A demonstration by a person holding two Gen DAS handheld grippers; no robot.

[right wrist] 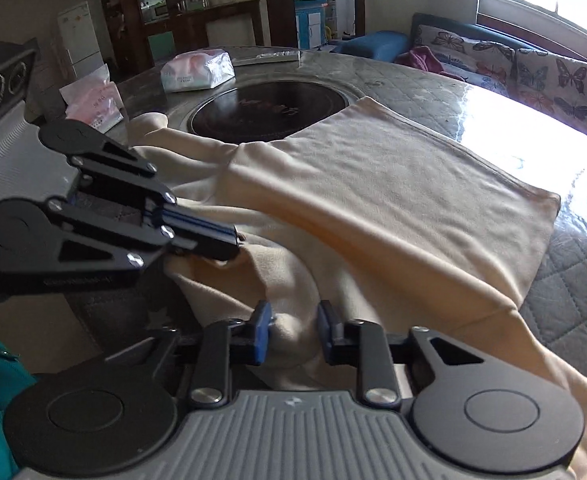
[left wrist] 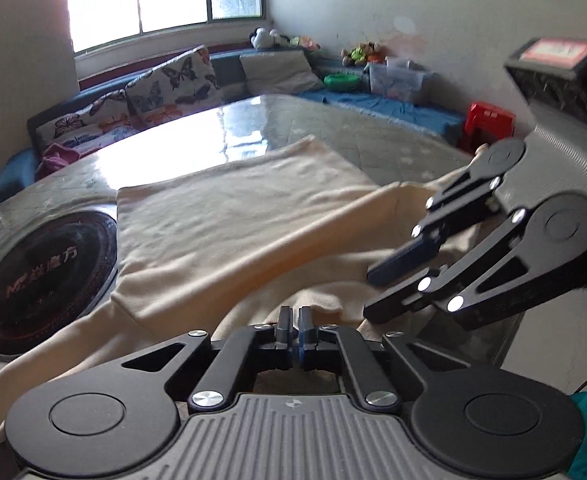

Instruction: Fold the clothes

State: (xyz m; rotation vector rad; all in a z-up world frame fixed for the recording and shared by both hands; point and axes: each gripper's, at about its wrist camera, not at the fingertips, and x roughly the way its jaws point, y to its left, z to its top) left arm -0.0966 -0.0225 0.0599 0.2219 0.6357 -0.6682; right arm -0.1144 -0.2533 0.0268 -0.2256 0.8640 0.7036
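Observation:
A cream long-sleeved garment (left wrist: 229, 208) (right wrist: 393, 184) lies spread on the round table, one sleeve stretched diagonally across its body toward the near edge. In the left wrist view my left gripper (left wrist: 295, 320) is shut on a bunched fold of this garment at the near edge. The right wrist view shows the same gripper (right wrist: 229, 240) pinching the cloth from the left. My right gripper (right wrist: 293, 330) stands open, with a hump of the cream fabric between its blue-padded fingers. The left wrist view catches it (left wrist: 373, 292) coming in from the right, jaws apart just above the cloth.
The table (right wrist: 573, 272) has a quilted grey cover. A black round cooktop (left wrist: 49, 276) (right wrist: 269, 112) is set in its middle, partly under the garment. Two tissue packs (right wrist: 197, 70) and a remote (right wrist: 277, 56) lie at the far side. A butterfly-cushioned sofa (left wrist: 165, 84) and a red stool (left wrist: 489, 120) stand beyond.

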